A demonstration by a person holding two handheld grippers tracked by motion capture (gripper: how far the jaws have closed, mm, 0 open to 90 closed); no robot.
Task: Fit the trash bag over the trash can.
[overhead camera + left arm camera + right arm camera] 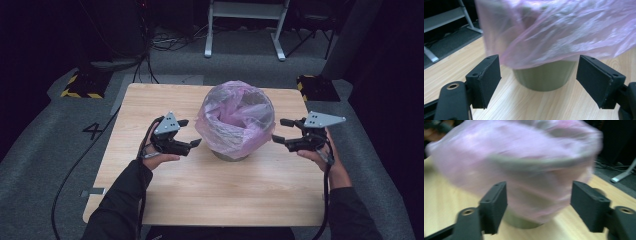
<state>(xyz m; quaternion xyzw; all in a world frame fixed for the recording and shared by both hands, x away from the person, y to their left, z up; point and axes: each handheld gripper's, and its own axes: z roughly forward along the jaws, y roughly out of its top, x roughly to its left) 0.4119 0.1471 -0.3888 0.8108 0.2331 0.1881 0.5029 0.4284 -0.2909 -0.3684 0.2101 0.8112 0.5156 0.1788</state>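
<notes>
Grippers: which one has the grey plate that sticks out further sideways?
The right gripper: its grey plate pokes out toward the table's edge. The left gripper has a shorter plate.

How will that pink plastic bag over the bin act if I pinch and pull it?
The pink bag looks thin and crinkled, so probably floppy and slippery. It drapes loosely over the green bin, so a pull may slide it off. The bin seems small and light; it might tip.
</notes>
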